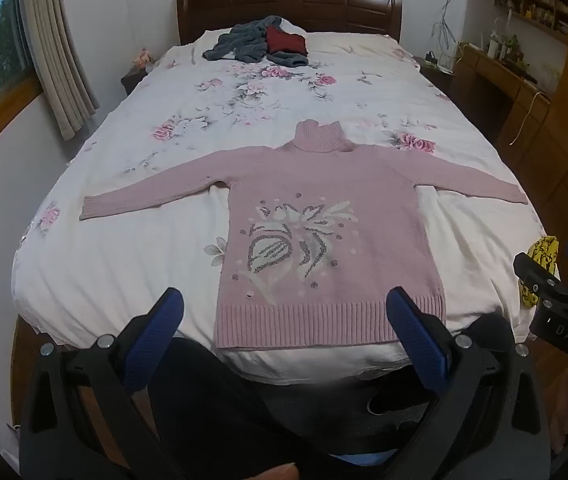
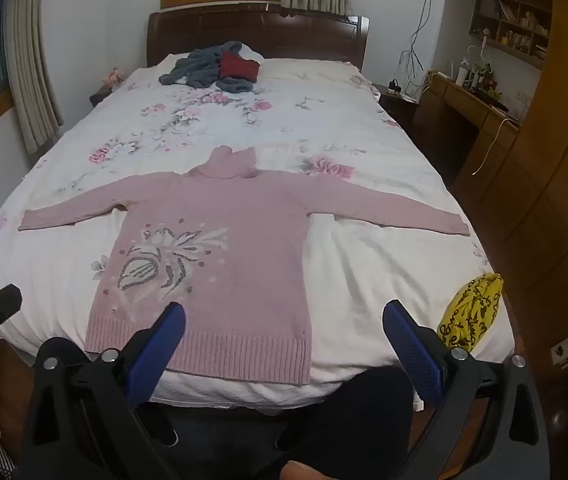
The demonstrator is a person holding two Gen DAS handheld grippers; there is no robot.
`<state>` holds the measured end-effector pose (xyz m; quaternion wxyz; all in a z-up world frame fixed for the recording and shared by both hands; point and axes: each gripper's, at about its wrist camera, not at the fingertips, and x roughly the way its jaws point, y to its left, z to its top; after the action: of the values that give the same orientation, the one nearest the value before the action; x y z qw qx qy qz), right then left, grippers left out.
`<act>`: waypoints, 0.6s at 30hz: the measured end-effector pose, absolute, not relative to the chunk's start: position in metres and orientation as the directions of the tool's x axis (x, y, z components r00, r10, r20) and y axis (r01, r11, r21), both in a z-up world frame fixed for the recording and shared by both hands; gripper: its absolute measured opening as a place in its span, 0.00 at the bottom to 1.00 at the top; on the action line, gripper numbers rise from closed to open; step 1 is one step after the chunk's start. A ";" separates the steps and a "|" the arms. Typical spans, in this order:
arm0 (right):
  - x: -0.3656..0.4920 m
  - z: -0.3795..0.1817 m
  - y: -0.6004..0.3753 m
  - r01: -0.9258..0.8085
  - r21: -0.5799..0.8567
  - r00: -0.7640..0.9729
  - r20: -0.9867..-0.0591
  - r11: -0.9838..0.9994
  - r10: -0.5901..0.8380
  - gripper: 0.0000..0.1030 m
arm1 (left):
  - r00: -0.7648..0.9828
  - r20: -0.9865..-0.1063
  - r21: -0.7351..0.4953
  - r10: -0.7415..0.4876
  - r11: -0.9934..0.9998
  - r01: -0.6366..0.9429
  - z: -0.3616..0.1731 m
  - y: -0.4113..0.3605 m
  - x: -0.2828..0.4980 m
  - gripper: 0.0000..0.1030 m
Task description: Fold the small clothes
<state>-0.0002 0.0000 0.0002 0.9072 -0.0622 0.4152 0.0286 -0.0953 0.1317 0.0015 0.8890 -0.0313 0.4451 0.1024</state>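
Note:
A pink turtleneck sweater (image 1: 323, 216) (image 2: 220, 248) with a white and grey flower pattern lies flat on the bed, front up, both sleeves spread out sideways and its ribbed hem toward me. My left gripper (image 1: 284, 304) hovers open just short of the hem, with nothing between its blue pads. My right gripper (image 2: 284, 320) is open too, held over the hem's right corner and the bedding beside it. The right gripper's black body (image 1: 555, 300) shows at the right edge of the left wrist view.
The bed (image 1: 124, 248) has a white floral cover. A pile of grey and red clothes (image 1: 260, 44) lies near the dark headboard. A yellow patterned cloth (image 2: 471, 312) rests at the bed's right front corner. A wooden desk and shelves (image 2: 475, 108) stand to the right. Dark trouser legs (image 2: 343, 420) are below.

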 end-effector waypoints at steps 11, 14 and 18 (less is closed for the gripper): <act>0.001 0.000 -0.002 -0.105 -0.094 0.656 -0.754 0.990 -0.002 0.96 | 0.591 -0.790 0.043 0.164 0.976 -0.214 0.007 0.133 -0.096 0.97; 0.003 0.004 0.002 -0.105 -0.094 0.658 -0.753 0.990 -0.002 0.96 | 0.592 -0.789 0.044 0.166 0.976 -0.215 0.008 0.133 -0.097 0.97; 0.003 0.004 0.003 -0.104 -0.098 0.658 -0.753 0.990 -0.005 0.96 | 0.592 -0.789 0.041 0.165 0.975 -0.216 0.007 0.138 -0.095 0.97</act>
<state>0.0028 0.0027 0.0041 0.9082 -0.0661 0.4124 0.0271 -0.0954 0.1375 0.0073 0.8918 -0.0294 0.4387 0.1068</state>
